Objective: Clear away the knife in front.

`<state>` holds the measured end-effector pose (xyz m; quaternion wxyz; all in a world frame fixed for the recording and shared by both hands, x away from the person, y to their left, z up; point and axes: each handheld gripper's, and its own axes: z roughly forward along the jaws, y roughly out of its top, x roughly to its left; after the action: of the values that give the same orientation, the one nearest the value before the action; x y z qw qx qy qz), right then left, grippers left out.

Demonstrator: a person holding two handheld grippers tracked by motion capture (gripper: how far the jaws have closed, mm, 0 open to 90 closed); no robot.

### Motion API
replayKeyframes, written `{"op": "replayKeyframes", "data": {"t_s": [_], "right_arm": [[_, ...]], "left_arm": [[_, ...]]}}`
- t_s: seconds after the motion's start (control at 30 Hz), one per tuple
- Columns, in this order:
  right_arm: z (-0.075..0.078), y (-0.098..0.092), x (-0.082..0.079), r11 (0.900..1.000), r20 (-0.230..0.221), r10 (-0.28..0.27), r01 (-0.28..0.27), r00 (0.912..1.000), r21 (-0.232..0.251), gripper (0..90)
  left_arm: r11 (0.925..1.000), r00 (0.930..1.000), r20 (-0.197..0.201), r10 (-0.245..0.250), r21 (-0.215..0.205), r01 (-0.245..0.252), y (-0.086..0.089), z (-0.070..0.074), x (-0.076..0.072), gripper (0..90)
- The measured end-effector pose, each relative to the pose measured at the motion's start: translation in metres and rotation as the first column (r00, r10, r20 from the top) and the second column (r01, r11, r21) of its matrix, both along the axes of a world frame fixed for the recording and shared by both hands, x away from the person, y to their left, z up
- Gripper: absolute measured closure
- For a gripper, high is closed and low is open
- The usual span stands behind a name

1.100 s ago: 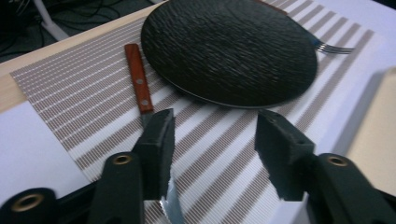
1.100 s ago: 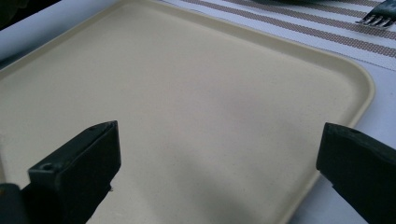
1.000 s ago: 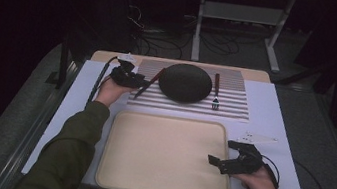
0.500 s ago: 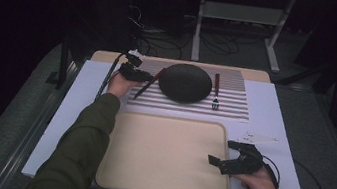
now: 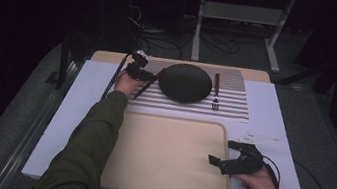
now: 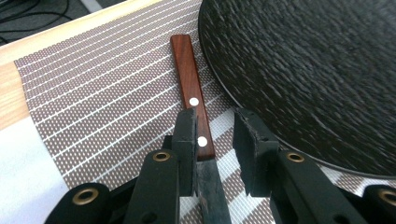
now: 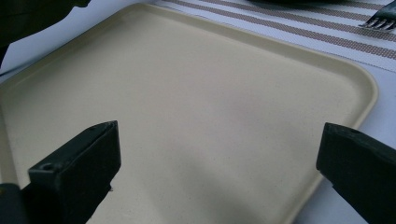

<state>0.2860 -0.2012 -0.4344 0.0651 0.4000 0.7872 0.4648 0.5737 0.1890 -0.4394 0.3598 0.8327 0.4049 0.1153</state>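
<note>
A knife with a red-brown wooden handle (image 5: pixel 158 74) (image 6: pixel 187 70) lies on the striped placemat (image 5: pixel 235 104) (image 6: pixel 93 93), just left of a black round plate (image 5: pixel 185 82) (image 6: pixel 308 70). My left gripper (image 5: pixel 151 78) (image 6: pixel 215 126) straddles the knife where handle meets blade. Its jaws have just been closing; one pad is at the handle and the other stands apart from it. A fork (image 5: pixel 216 94) (image 7: pixel 380 21) lies right of the plate. My right gripper (image 5: pixel 221 152) (image 7: pixel 219 149) hovers open over the right edge of the beige tray (image 5: pixel 167 155) (image 7: pixel 210 93).
A white sheet (image 5: pixel 86 92) covers the table under the tray and the placemat. A pale flat bracket (image 5: pixel 258 137) lies on it right of the tray. Cables trail off the table's far left corner, and dark floor surrounds the table.
My left hand has moved right, from the placemat's left edge to the knife, and its jaws have narrowed around it. The right gripper has stayed in place.
</note>
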Motion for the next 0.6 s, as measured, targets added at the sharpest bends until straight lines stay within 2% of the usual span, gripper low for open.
{"op": "replayKeyframes", "data": {"t_s": [0.23, 0.37, 0.6], "right_arm": [[0.000, 0.000, 0.000, 1.000, 0.001, 0.000, 0.000, 1.0000, 0.002, 0.0], [0.000, -0.001, 0.000, 1.000, 0.001, 0.000, 0.000, 1.0000, 0.004, 0.0], [0.000, -0.001, 0.000, 1.000, 0.002, -0.001, 0.001, 1.0000, 0.006, 0.0]], "left_arm": [[0.9993, 0.9996, -0.003, 0.027, 0.026, -0.026, -0.004, -0.005, 0.004, 72.6], [0.9987, 0.9997, -0.009, 0.023, 0.045, -0.023, -0.005, -0.009, 0.004, 72.6], [0.9971, 0.9993, 0.002, 0.036, 0.066, -0.036, -0.009, -0.013, 0.005, 73.4]]}}
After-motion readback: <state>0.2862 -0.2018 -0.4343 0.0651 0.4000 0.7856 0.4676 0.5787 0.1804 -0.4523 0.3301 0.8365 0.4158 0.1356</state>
